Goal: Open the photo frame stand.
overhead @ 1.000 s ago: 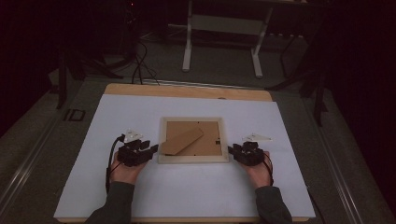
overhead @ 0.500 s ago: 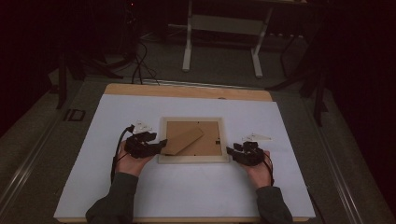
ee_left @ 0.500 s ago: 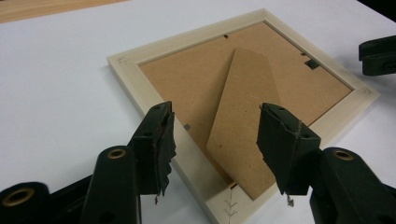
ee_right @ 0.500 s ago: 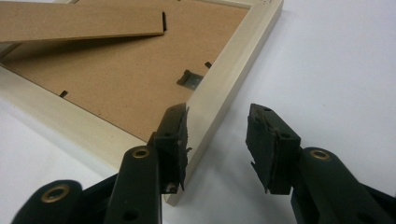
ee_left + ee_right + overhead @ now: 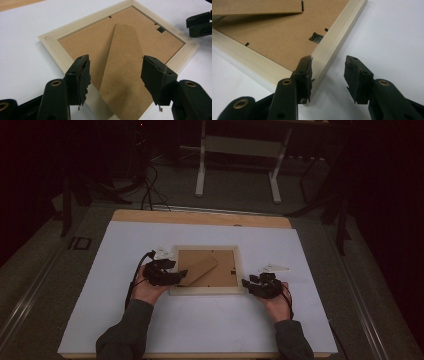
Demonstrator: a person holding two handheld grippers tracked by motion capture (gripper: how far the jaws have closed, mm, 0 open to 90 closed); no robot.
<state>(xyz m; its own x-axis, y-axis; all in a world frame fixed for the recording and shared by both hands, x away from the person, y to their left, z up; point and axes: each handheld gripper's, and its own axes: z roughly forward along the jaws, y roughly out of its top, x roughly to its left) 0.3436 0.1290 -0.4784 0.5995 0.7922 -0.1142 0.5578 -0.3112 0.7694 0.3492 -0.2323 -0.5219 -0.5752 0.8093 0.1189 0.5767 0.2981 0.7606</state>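
A pale wooden picture frame [image 5: 210, 290] lies face down on the white sheet, its brown backing board [image 5: 227, 267] up. A cardboard stand [image 5: 200, 270] rests slanted on the backing. My left gripper [image 5: 181, 275] is at the frame's near left corner. Its jaws have just been opening and stand wide apart [image 5: 115, 75] over the stand's broad end [image 5: 122, 62], pads off it. My right gripper [image 5: 246, 283] is at the near right corner, also just opened. Its jaws [image 5: 328, 75] straddle the frame's side rail [image 5: 337, 37], with a gap at the outer pad.
A small metal hanger clip [image 5: 316, 37] sits on the backing by the right rail. The white sheet [image 5: 200, 335] covers a wooden table whose far edge [image 5: 200, 217] shows. Beyond stand another table's legs [image 5: 202, 165] and floor cables [image 5: 150, 190].
My left gripper has moved right and away from me, from beside the frame onto its near left corner, and its jaws have spread. The right hand has stayed put.
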